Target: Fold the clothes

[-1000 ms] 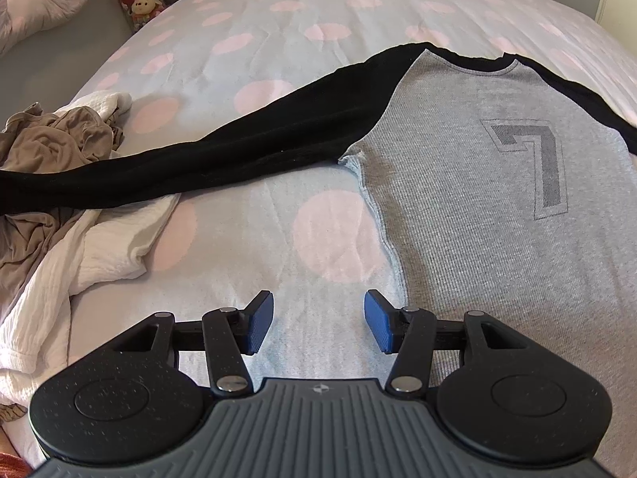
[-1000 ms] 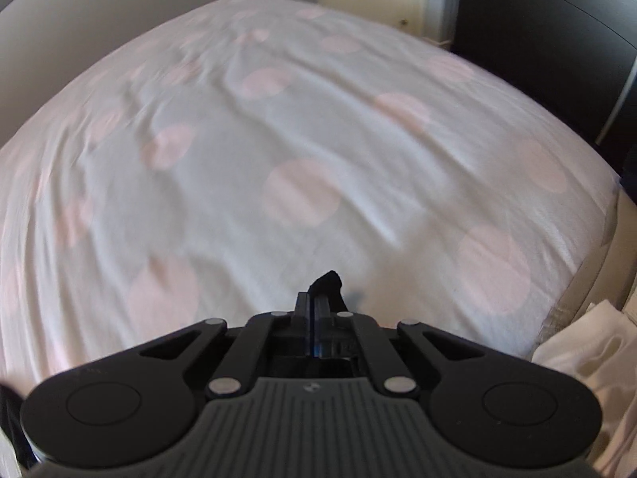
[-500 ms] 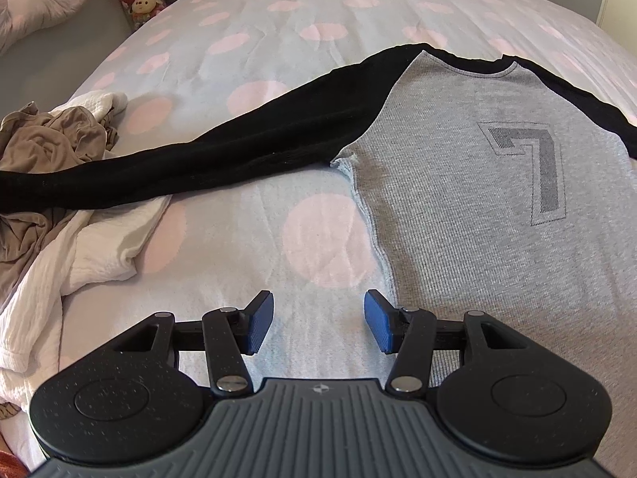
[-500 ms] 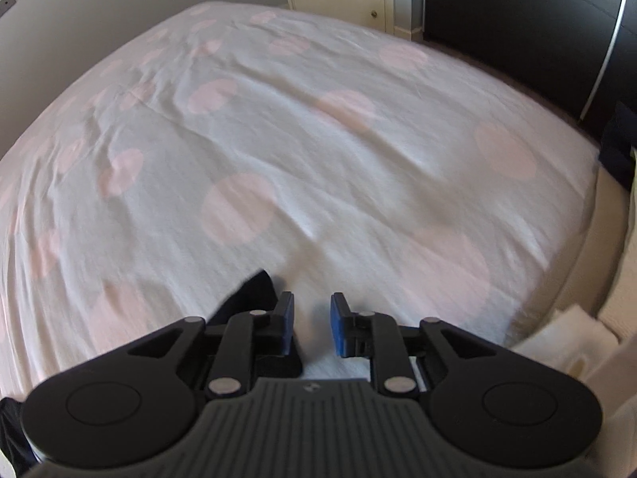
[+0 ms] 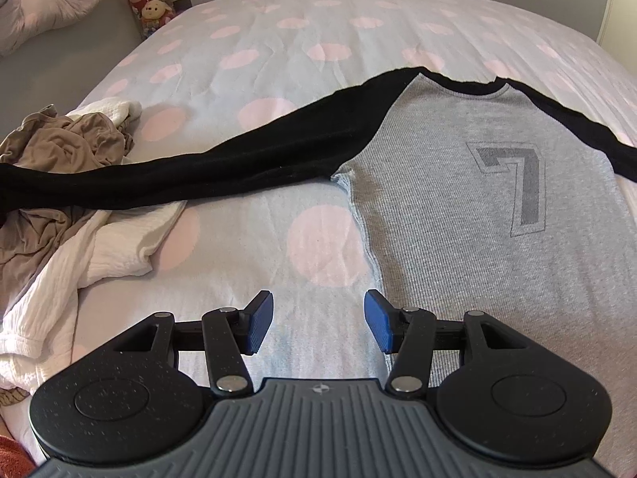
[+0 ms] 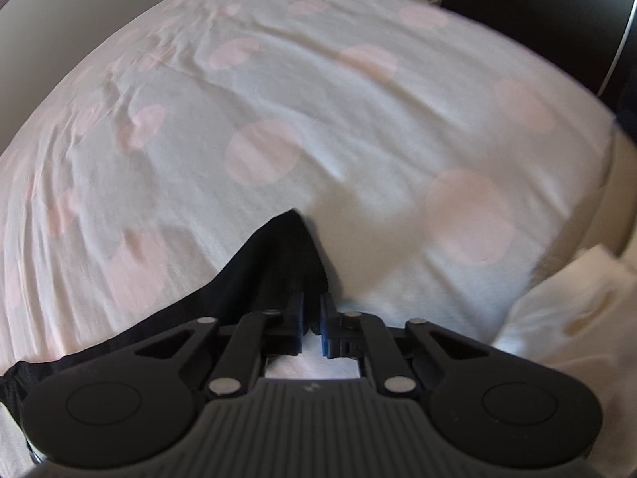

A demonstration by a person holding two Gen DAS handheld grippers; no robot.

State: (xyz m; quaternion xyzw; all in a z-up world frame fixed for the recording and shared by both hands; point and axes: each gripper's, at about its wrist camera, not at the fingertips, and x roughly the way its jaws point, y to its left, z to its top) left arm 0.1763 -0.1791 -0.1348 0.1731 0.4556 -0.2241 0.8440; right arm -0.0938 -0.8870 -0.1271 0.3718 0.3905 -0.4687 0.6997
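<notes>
Presently in hand: laying out the sleeves of the shirt point(image 5: 458, 219) before the first fold; judged an early stage
Landmark: the shirt, lying face up and flat on the spotted bed sheet point(image 5: 278, 40), with the printed 7 showing; all places below are given relative to it
Far left of the shirt: a heap of unfolded clothes, a tan garment point(image 5: 59, 147) on top of a white garment point(image 5: 119, 247)
Left sleeve point(image 5: 199, 175): black, stretched out straight from the shirt's shoulder, its far end lying across the heap
Left gripper point(image 5: 318, 320): above bare sheet just beside the shirt's left side seam, jaws spread wide, holding nothing
Left-side change: over the last second the view has barely shifted; the left gripper has kept its station and the shirt body has not been disturbed
Right sleeve point(image 5: 589, 127): black, running off from the shirt's right shoulder; in the right wrist view its cuff point(image 6: 278, 263) lies on the sheet directly ahead of the fingers
Right gripper point(image 6: 311, 328): at the cuff end of the right sleeve, jaws drawn close with only a narrow slot between them
Right-side change: one second ago the jaws were clamped with black cloth at their tips; half a second ago they stood apart with the cuff off to one side; now they have narrowed again at the cuff
Grip status: whether cloth is pinched in the slot cannot be told; the view is blurred
Consequence: the sleeve appears to be getting re-gripped for adjustment, so folding proper has not yet begun
</notes>
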